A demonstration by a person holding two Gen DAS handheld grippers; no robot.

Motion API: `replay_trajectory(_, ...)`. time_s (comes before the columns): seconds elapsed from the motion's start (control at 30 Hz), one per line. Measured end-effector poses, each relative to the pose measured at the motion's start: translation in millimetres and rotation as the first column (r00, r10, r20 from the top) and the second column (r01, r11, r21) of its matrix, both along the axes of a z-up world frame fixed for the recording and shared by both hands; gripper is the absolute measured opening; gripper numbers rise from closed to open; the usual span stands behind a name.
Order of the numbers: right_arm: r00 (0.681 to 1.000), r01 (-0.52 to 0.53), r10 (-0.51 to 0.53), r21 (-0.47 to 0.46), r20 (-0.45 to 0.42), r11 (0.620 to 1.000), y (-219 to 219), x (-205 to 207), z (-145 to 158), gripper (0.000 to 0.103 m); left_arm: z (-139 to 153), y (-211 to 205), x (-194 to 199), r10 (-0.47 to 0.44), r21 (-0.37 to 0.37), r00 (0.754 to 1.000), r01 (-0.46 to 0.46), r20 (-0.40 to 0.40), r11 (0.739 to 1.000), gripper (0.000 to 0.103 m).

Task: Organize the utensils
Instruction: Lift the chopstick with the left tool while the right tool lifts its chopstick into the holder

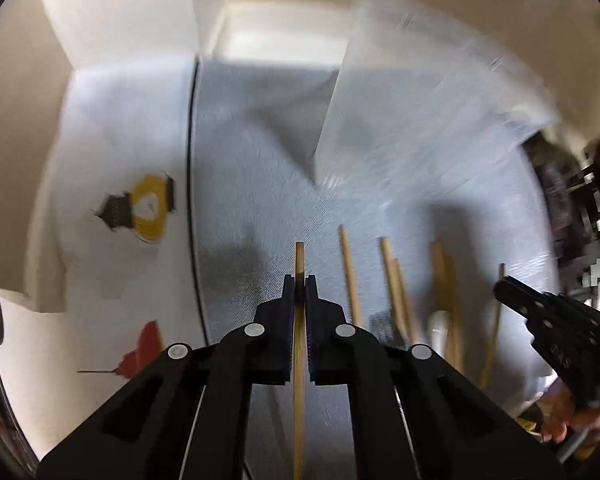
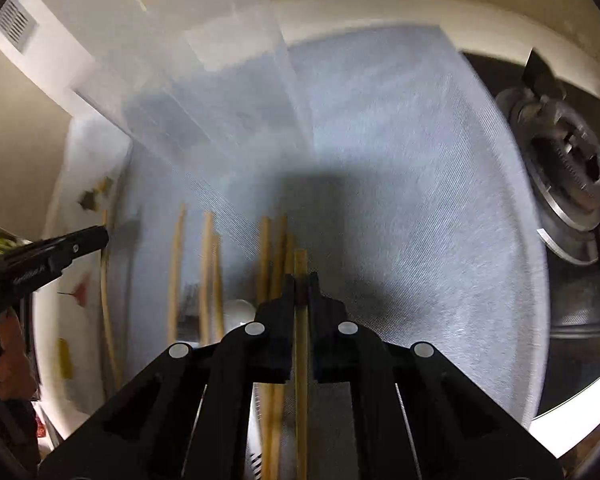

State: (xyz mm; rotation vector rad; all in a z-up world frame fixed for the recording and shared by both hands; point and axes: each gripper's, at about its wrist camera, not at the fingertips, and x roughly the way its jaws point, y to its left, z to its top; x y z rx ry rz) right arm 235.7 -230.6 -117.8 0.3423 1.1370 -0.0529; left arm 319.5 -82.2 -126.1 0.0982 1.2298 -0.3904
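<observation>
My left gripper (image 1: 299, 280) is shut on one wooden chopstick (image 1: 299, 360), whose tip sticks out past the fingers. To its right several more wooden chopsticks (image 1: 350, 272) lie on a grey-white cloth (image 1: 252, 184). In the right wrist view my right gripper (image 2: 301, 278) is shut on another wooden chopstick (image 2: 300, 352). The loose chopsticks (image 2: 206, 272) lie to its left there. The right gripper (image 1: 504, 290) shows at the right edge of the left wrist view, and the left gripper (image 2: 100, 238) at the left edge of the right wrist view. Both views are blurred.
A clear plastic container (image 1: 412, 92) stands at the back of the cloth. A gas stove burner (image 2: 568, 184) sits on the right. A white spoon-like item (image 2: 238, 312) lies among the chopsticks. White wall panels (image 1: 112, 12) rise behind, and a printed white surface (image 1: 148, 208) lies left.
</observation>
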Motion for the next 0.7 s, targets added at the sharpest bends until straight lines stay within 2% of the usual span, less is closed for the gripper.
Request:
replay_trajectory(0.13,0.995,-0.013,0.015,-0.021,0.101,1.0,-1,-10,36,0.007,47,10,-15,-0.015,-0.063,0.995,0.021,0.095,0.998,0.005)
replay_trajectory(0.23,0.984,-0.021,0.031,-0.058,0.177,0.998,2,-20,66,0.007,90,25,-29,-0.042,-0.098,0.98,0.061,0.194,0.993,0.005)
replay_trajectory(0.3,0.973,-0.022,0.042,-0.087,0.229,0.996,4,-28,82,0.007,107,30,-36,-0.052,-0.116,0.968,0.083,0.246,0.99,0.005)
replay_trajectory(0.43,0.954,-0.024,0.055,-0.11,0.294,0.994,1,-38,108,0.007,130,33,-44,-0.065,-0.157,0.941,0.123,0.333,0.98,0.005)
replay_trajectory(0.6,0.923,-0.008,0.064,-0.149,0.379,0.989,2,-39,138,0.007,154,41,-49,-0.047,-0.156,0.916,0.118,0.399,0.981,0.005)
replay_trajectory(0.7,0.903,-0.001,0.069,-0.158,0.423,0.987,-1,-35,155,0.007,165,40,-45,-0.038,-0.171,0.91,0.119,0.413,0.978,0.005)
